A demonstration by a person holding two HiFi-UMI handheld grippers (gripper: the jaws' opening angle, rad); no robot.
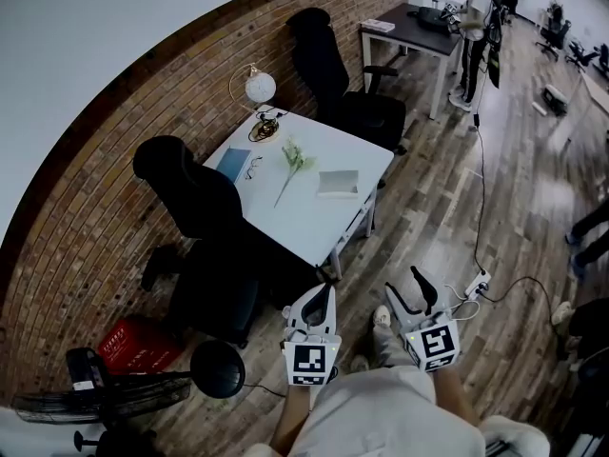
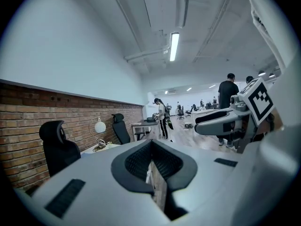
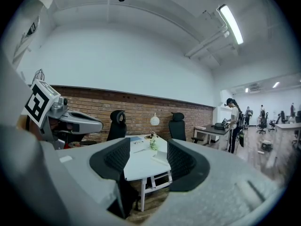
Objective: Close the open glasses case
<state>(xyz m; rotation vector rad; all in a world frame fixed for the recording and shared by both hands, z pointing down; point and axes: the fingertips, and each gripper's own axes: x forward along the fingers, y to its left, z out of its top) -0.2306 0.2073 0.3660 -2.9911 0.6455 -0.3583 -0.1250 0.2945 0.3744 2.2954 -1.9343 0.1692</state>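
Your target, the glasses case [image 1: 338, 183], sits on the white table [image 1: 314, 227] at about 12 o'clock from you, at 4 o'clock of the flower sprig [image 1: 295, 163] (it's small from here, so I only think its lid lies open). Expect it to be light, rigid and prone to sliding; press the lid's free edge while steadying the base. Both grippers hang low by your waist, well short of the table: the left gripper [image 1: 319, 303] pinched together on nothing, the right gripper [image 1: 411, 293] spread and empty.

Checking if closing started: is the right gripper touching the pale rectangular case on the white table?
Apart. The head view shows the right gripper over the floor, short of the white table bearing the pale rectangular case.
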